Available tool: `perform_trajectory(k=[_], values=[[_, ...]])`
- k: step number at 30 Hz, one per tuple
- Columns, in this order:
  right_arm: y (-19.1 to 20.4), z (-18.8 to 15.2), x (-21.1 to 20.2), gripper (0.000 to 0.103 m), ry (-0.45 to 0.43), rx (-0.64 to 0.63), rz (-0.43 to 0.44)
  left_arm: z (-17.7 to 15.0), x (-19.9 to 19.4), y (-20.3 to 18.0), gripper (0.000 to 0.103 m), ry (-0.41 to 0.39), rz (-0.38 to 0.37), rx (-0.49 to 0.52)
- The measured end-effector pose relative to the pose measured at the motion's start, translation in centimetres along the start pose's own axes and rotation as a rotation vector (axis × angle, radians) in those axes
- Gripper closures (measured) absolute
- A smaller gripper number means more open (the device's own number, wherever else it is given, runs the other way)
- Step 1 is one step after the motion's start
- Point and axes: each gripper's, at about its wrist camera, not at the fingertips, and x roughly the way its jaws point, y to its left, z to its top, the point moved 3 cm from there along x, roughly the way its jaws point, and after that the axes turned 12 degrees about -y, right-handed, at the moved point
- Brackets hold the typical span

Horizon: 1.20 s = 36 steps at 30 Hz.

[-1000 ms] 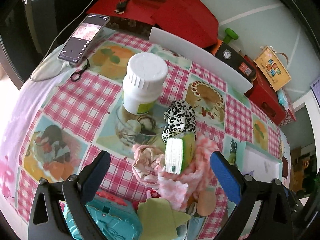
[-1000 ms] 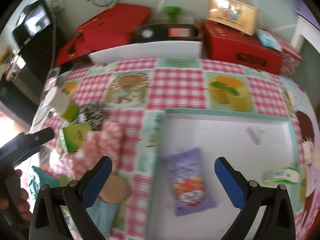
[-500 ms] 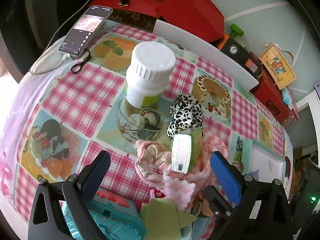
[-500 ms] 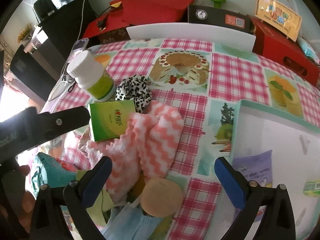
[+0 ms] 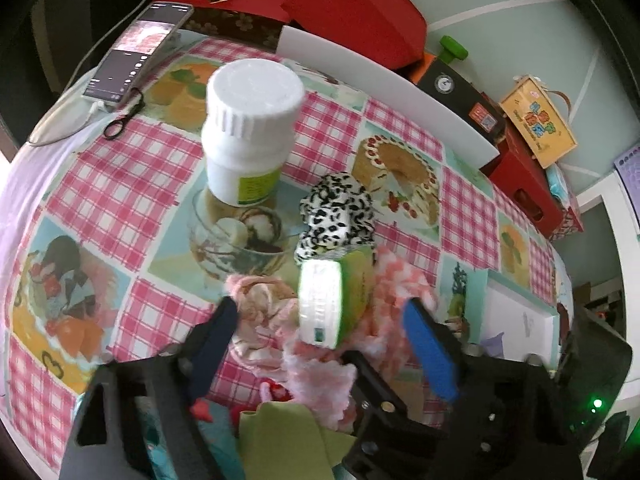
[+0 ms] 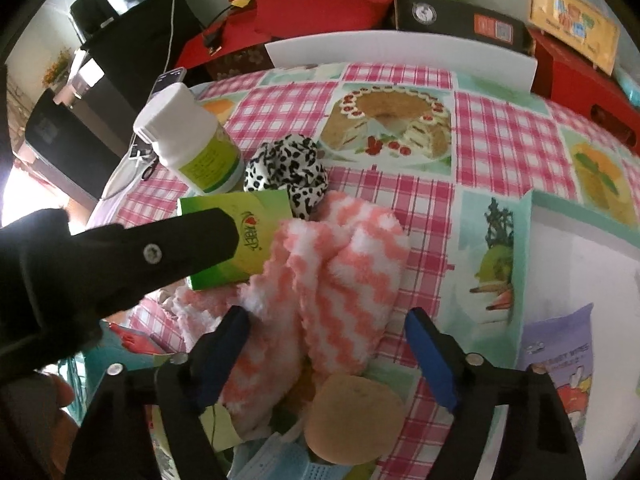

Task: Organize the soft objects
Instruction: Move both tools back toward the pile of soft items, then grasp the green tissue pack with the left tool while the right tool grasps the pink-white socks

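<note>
The left gripper's blue fingers are smeared by motion blur, as is the green box between them, whose end print is unreadable. In the right wrist view a black gripper finger covers part of that box. The tan round pad hides behind fluffy pink-and-white socks. The purple packet is part hidden by the right gripper's frame.

Both wrist cameras look steeply down, close over the table. Each view shares the fuzzy pink sock and white bottle.
</note>
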Motion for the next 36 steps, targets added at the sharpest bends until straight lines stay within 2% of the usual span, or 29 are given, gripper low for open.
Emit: perform_trajectory(k=[2, 5, 7, 9, 11, 18, 36], values=[[-0.2, 0.0, 0.1, 0.027, -0.002, 0.016, 0.022, -0.1, 0.3, -0.3, 0.033, 0.003, -0.005, 0.007], [-0.1, -0.1, 0.1, 0.04, -0.006, 0.018, 0.048, -0.2, 0.6, -0.6, 0.052, 0.008, -0.016, 0.013], [0.1, -0.2, 0.2, 0.052, 0.001, 0.02, 0.068, -0.1, 0.7, -0.7, 0.057, 0.003, -0.021, 0.017], [0.2, -0.2, 0.1, 0.054, 0.0, 0.019, 0.076, -0.1, 0.7, -0.7, 0.066, -0.002, -0.021, 0.017], [0.2, -0.2, 0.1, 0.063, -0.004, 0.021, 0.087, -0.1, 0.7, -0.5, 0.073, -0.003, -0.025, 0.01], [-0.2, -0.1, -0.1, 0.079, -0.014, 0.041, 0.103, -0.1, 0.5, -0.5, 0.076, -0.02, -0.036, 0.013], [-1.9, 0.3, -1.2, 0.087, -0.036, 0.055, 0.083, 0.4, -0.8, 1.2, 0.077, -0.05, -0.039, -0.068]])
